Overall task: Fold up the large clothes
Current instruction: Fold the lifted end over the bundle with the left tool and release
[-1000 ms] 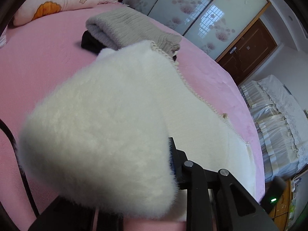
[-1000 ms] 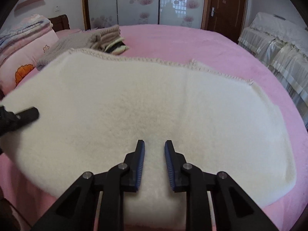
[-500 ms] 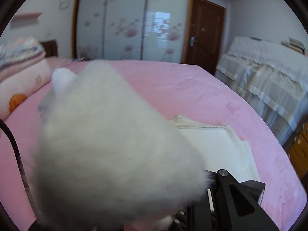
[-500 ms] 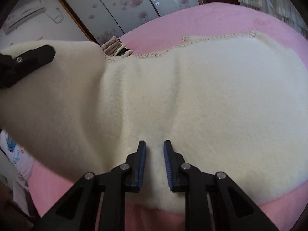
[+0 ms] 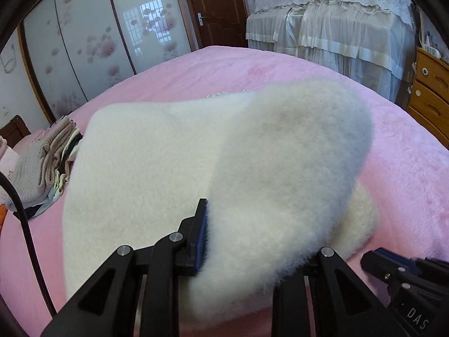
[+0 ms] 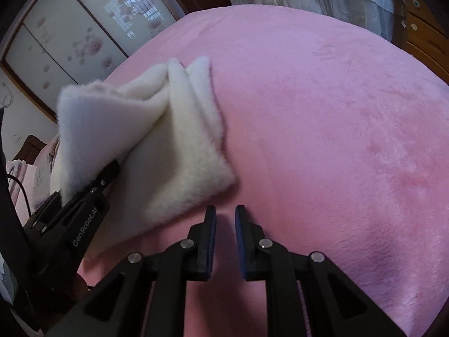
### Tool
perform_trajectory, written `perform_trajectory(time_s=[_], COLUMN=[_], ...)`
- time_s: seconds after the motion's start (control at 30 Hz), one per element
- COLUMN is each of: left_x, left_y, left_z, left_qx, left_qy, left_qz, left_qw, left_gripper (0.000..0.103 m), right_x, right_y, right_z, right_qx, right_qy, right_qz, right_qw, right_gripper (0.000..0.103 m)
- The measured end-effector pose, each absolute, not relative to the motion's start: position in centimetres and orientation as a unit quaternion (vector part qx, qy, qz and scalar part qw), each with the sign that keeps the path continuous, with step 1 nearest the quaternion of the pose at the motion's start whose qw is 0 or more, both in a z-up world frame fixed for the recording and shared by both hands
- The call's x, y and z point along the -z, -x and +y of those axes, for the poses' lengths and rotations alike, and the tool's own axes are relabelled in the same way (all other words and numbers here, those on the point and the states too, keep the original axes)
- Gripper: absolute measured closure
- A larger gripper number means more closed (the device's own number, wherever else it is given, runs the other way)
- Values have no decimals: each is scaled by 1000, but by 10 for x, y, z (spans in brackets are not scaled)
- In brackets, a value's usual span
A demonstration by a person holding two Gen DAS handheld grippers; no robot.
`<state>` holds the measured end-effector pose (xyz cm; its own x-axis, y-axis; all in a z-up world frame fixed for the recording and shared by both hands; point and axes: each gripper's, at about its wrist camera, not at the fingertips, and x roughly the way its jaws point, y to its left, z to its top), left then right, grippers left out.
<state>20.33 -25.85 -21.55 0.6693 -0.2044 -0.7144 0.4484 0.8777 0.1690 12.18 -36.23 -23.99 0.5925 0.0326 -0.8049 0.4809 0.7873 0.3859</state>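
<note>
A white fluffy garment point(image 5: 157, 151) lies on the pink bed point(image 5: 407, 174), folded over itself. My left gripper point(image 5: 252, 238) is shut on a thick flap of it point(image 5: 286, 168), holding the flap over the lower layer; its right finger is hidden under the fleece. In the right wrist view the garment point(image 6: 174, 151) lies folded at the left, with the left gripper point(image 6: 92, 185) gripping its raised edge. My right gripper point(image 6: 225, 224) is nearly closed and empty, just off the garment's near corner above bare bedspread. It also shows in the left wrist view point(image 5: 393, 269).
A stack of folded grey and beige clothes point(image 5: 42, 163) sits at the bed's left side. A second bed with white lace covers point(image 5: 331, 22) and a wooden drawer unit point(image 5: 429, 95) stand at the right. Sliding wardrobe doors point(image 5: 98, 42) and a door point(image 5: 219, 8) lie behind.
The left gripper has carried the garment's edge across to the right, folding it in half. The right gripper has come off the garment and now hovers over bare bedspread.
</note>
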Motion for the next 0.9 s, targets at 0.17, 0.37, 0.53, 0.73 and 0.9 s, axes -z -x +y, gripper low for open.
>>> perform_trajectory(time_s=[0.17,0.37,0.53,0.73,0.9], left_x=[183,193,220,190,163], left_y=[-207,-196,-192,-195,-178], left_z=[-248,-265,-284,-265,-227], left_qx=[193,209,216,282,341], left_qy=[-80,-77,-136,-101,-51], left_qz=[364,356,355,425,473], left_qw=[908,908,899,854,811], left_gripper=[81,81,80,43,42], right_x=[237,238,233,213,179], right_y=[-115,-97,-103,-104,-100], right_z=[-363,-370,-367,-367,-374], right_qx=[134,140,142,130,90], right_qy=[-290,-299,-287,-278,-281], right_qz=[421,418,426,431,408], right_qw=[849,846,846,849,864], right_gripper=[90,90,90,89,58])
